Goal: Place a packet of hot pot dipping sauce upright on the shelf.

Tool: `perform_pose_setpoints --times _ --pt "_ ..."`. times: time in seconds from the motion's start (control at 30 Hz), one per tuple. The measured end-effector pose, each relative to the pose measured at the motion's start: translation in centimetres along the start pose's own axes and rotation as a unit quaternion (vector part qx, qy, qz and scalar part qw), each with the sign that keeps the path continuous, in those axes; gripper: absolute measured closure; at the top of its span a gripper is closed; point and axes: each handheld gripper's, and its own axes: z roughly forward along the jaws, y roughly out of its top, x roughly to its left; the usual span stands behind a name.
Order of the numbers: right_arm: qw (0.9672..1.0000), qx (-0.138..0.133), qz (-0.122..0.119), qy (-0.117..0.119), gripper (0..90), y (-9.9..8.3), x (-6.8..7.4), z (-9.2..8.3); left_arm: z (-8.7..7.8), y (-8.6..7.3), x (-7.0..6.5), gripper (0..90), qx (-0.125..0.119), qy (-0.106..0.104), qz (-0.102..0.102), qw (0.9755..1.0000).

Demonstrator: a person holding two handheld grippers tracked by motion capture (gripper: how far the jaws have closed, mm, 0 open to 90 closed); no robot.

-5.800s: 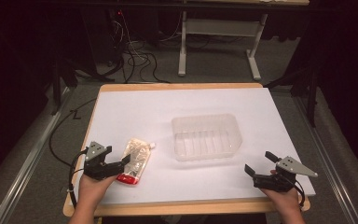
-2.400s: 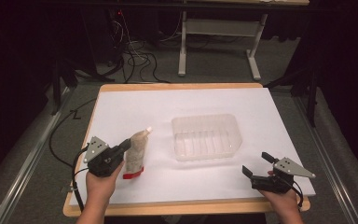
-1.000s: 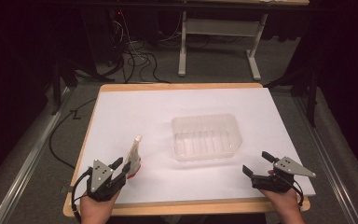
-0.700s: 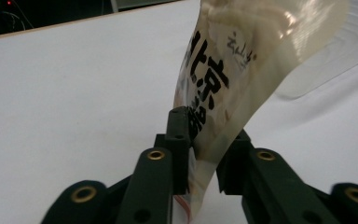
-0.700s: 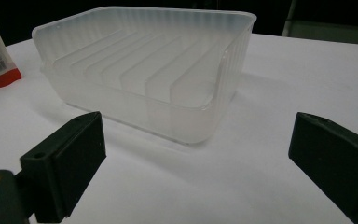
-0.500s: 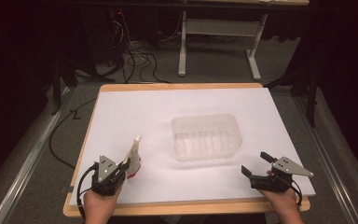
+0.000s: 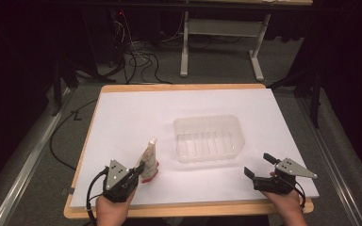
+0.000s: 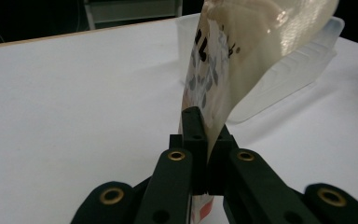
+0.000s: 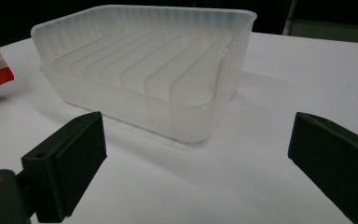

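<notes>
Desk (image 7: 122, 113): wooden-edged top under a white sheet, on a grey floor with cables and a second frame behind it. Clear plastic tray (image 7: 208, 138): ribbed, translucent, empty, resting flat near the middle of the desk; in the right gripper view (image 9: 144, 65) it lies just ahead of the parted jaws, its inner ridges plain to see. Pouch (image 7: 148, 157): a pale, flexible packet with a red bottom edge and dark printing, standing upright and slightly tilted near the front left of the desk, just left of the tray and apart from it; in the left gripper view (image 8: 242, 56) its glossy upper part curls over to the right in front of the tray. Left hand-held gripper (image 7: 139, 169): held in the person's left hand at the front left edge, grey three-cornered plate on top, cable trailing off the desk; its jaws have just been closing and are now clamped on the pouch's lower edge, the film pinched between the two black pads (image 8: 193, 135). Right hand-held gripper (image 7: 259, 165): held in the right hand at the front right edge, jaws spread wide with nothing between them, pointing toward the tray and well apart from it.
</notes>
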Motion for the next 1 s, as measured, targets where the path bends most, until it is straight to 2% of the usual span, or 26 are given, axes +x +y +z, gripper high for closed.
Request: perform_pose_setpoints --times 0.03,0.13,0.2,0.27,0.3,0.33,0.4,0.53,0.6,0.7,0.9,1.0 --pt "1.0000 0.000 0.001 -0.001 4.5 0.0 0.0 0.0 0.1 0.2 -0.7 89.9 -0.004 -0.009 -0.005 0.9999" --pt "1.0000 -0.001 0.001 -0.001 4.5 0.0 0.0 0.0 0.4 0.4 -1.4 90.0 -0.006 -0.017 -0.007 0.9998" --pt "1.0000 -0.001 0.001 -0.001 4.5 0.0 -0.1 -0.1 0.9 0.7 -2.4 90.0 -0.003 -0.027 0.000 0.9996" --pt "1.0000 -0.002 0.002 0.000 4.5 0.0 -0.1 -0.1 1.1 0.8 -2.8 90.0 0.000 -0.027 0.005 0.9996" --pt "1.0000 -0.002 0.002 0.000 4.5 0.0 0.0 -0.1 1.6 0.9 -3.5 90.0 0.005 -0.033 0.009 0.9994" --pt "1.0000 -0.002 0.002 0.000 4.5 0.0 0.0 -0.1 1.6 0.9 -3.5 90.0 0.005 -0.033 0.009 0.9994" --pt "1.0000 -0.002 0.004 -0.001 4.5 0.0 0.0 -0.2 2.1 1.2 -4.6 90.0 0.003 -0.046 0.009 0.9989" --pt "1.0000 -0.003 0.005 -0.001 4.5 0.0 -0.1 -0.2 2.5 1.6 -5.5 90.0 -0.003 -0.051 0.008 0.9987" --pt "1.0000 -0.003 0.006 -0.002 4.5 0.0 -0.2 -0.2 3.1 2.0 -6.4 90.0 -0.009 -0.057 -0.002 0.9983" --pt "1.0000 -0.004 0.006 -0.001 4.5 0.0 -0.2 -0.3 3.6 2.3 -6.7 90.0 -0.011 -0.062 -0.011 0.9979" --pt "1.0000 -0.004 0.006 0.000 4.5 0.0 -0.2 -0.2 4.9 3.9 -7.7 90.0 -0.024 -0.050 -0.016 0.9983" --pt "1.0000 -0.004 0.006 0.000 4.5 0.0 -0.2 -0.3 5.9 4.6 -8.1 90.0 -0.021 -0.031 -0.018 0.9992"
